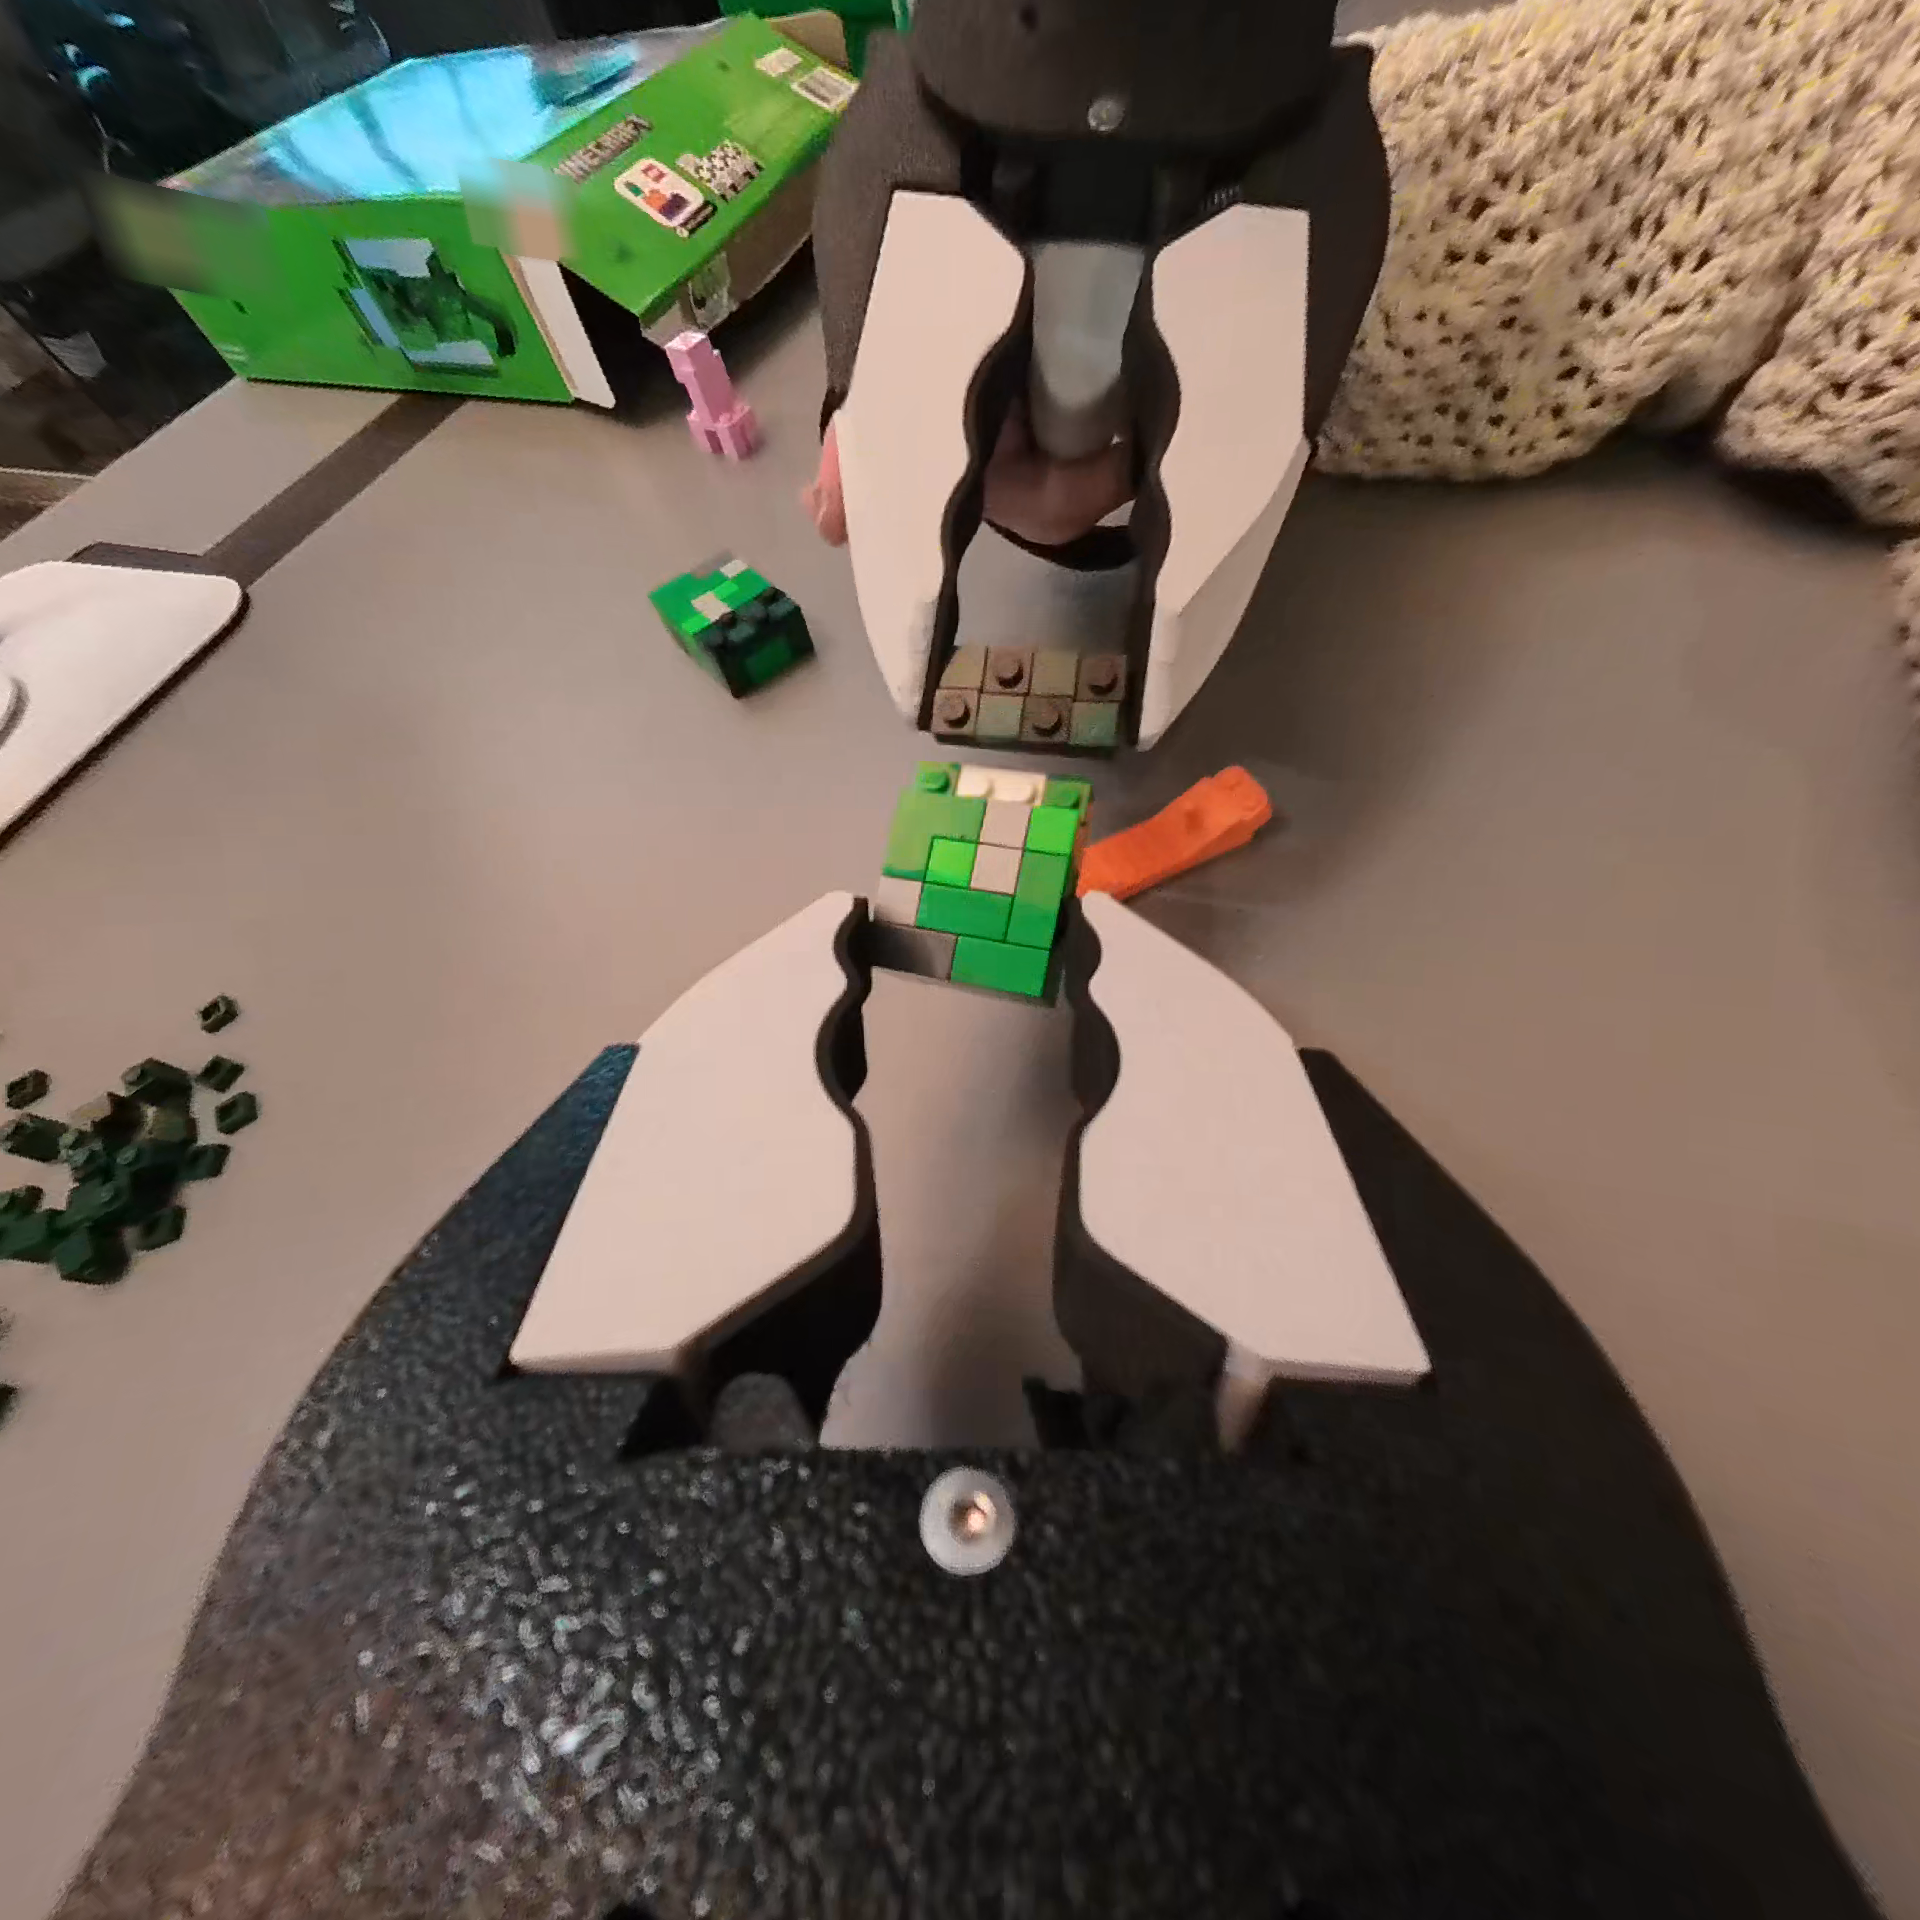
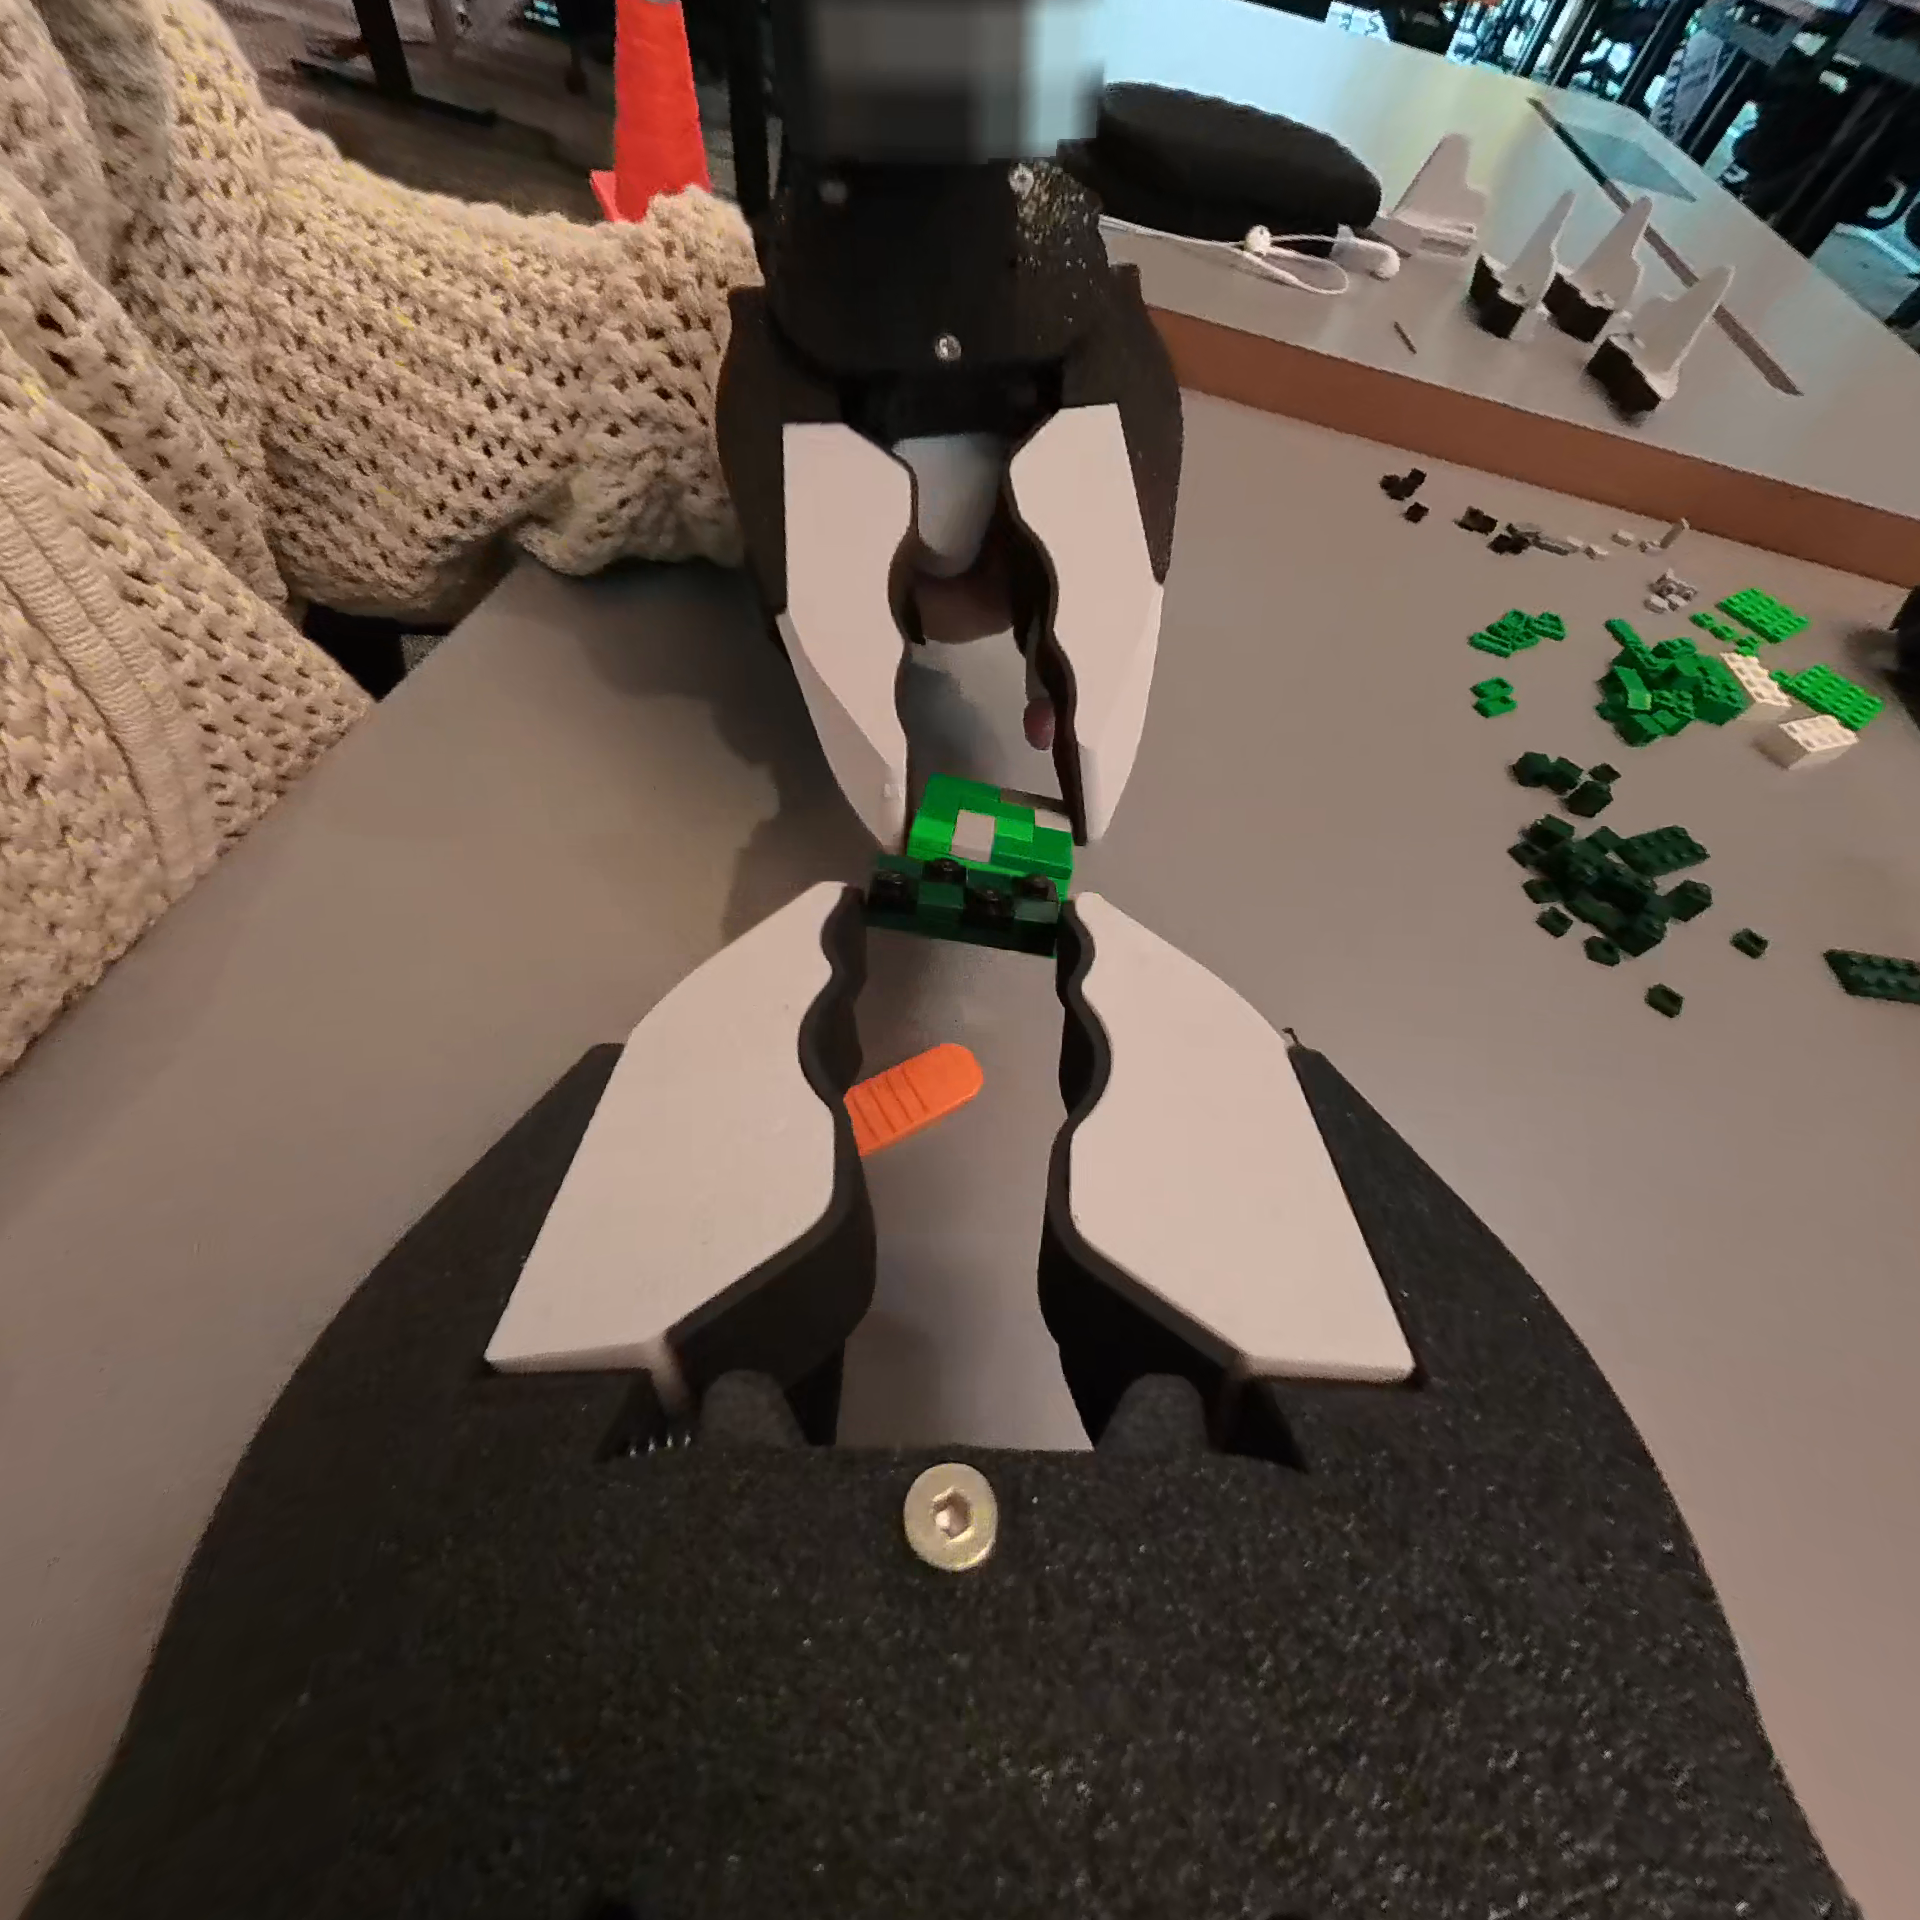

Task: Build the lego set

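My left gripper (image 1: 966, 935) is shut on a bright green and white lego block (image 1: 977, 873) and holds it above the grey table (image 1: 416, 883). My right gripper (image 2: 961, 925) is shut on a dark green studded plate assembly (image 2: 966, 899). The two grippers face each other tip to tip. In the left wrist view the right gripper (image 1: 1029, 717) holds the studded plate (image 1: 1023, 696) just beyond the block, with a narrow gap between them. In the right wrist view the left gripper (image 2: 987, 831) holds the block (image 2: 987, 821) right behind the plate.
An orange brick separator (image 1: 1174, 842) lies on the table under the grippers. A small green cube build (image 1: 732, 634), a pink figure (image 1: 712, 400) and a green box (image 1: 416, 260) sit beyond. Loose bright green bricks (image 2: 1673, 686) and dark green bricks (image 2: 1600, 862) lie to the right. A knit sleeve (image 2: 208, 416) is at the left. Both grippers' tips are close together, under 4 cm apart. From either gripper's tips it is about 6 cm to the orange brick separator (image 1: 1174, 842).
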